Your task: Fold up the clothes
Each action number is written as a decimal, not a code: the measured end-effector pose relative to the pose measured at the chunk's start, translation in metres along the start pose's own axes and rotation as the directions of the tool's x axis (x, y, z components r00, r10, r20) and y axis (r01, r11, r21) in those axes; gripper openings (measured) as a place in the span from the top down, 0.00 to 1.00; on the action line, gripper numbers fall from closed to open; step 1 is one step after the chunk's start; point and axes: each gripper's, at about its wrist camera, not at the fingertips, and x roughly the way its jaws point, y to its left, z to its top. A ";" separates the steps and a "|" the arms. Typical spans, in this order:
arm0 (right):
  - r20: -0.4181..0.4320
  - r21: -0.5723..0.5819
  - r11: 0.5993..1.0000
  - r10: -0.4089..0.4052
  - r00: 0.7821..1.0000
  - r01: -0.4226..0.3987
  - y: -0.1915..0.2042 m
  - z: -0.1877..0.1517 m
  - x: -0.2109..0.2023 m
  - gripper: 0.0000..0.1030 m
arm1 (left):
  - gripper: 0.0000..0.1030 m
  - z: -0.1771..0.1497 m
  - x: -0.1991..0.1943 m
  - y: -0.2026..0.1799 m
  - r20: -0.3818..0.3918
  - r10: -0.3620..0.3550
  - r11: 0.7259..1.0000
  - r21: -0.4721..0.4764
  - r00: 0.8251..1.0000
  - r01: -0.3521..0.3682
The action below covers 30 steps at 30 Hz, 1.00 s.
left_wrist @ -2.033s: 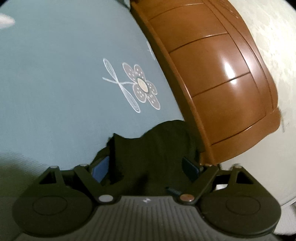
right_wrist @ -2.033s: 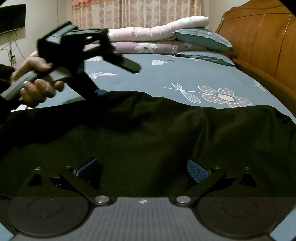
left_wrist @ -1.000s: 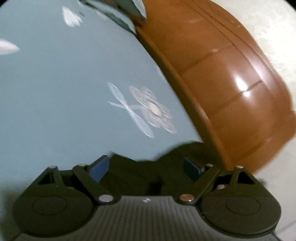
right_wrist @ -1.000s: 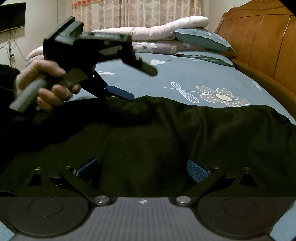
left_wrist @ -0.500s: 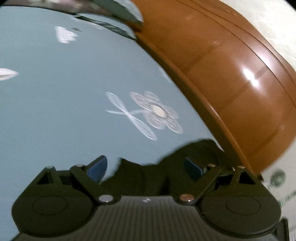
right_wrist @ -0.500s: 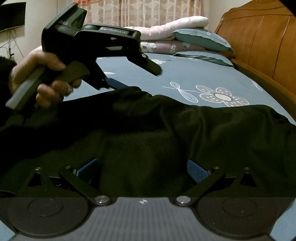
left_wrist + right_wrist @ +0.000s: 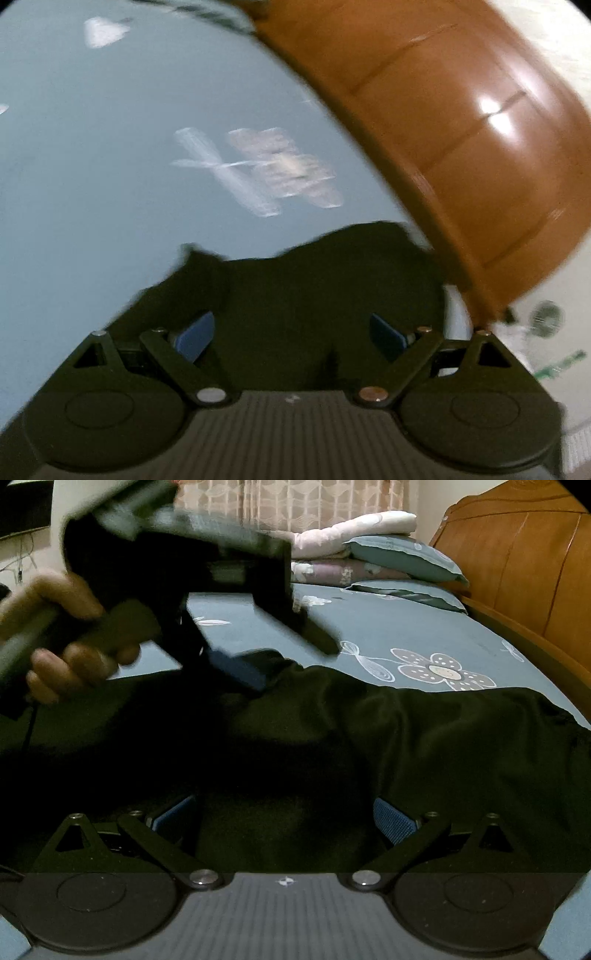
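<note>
One black garment (image 7: 406, 746), two pillows (image 7: 402, 555), one folded quilt (image 7: 354, 528), one headboard (image 7: 524, 565).

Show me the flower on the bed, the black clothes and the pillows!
flower (image 7: 445, 672): right wrist view, its pale middle.
black clothes (image 7: 461, 746): right wrist view, the spread cloth.
pillows (image 7: 402, 557): right wrist view, the top blue pillow.

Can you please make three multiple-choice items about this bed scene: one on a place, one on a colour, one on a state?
1. Where does the garment lie?
A. on the bed sheet
B. on a chair
C. on the floor

2. What colour is the garment?
A. white
B. black
C. red

3. How do the jaws of the left gripper stand?
A. shut tight
B. wide open
C. out of view

Answers: 1 A, the cloth spreads over the flowered sheet. 2 B, it looks black in both views. 3 B, its blue pads stand far apart above the cloth.
</note>
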 end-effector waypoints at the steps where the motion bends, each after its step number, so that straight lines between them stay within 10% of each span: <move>1: -0.001 0.000 1.000 0.000 1.000 0.000 0.000 0.000 0.000 0.00 | 0.15 0.001 0.000 0.004 0.010 -0.005 1.000 -0.011 1.000 0.006; 16: 0.104 0.086 0.995 0.043 0.994 -0.052 -0.013 0.006 -0.018 0.00 | 0.15 -0.009 -0.095 -0.080 0.097 0.262 0.950 0.152 0.960 -0.275; 30: 0.192 0.368 0.910 0.125 0.973 -0.190 -0.059 -0.002 -0.034 0.00 | 0.12 -0.121 -0.203 -0.093 0.241 0.416 0.876 0.154 0.877 -0.458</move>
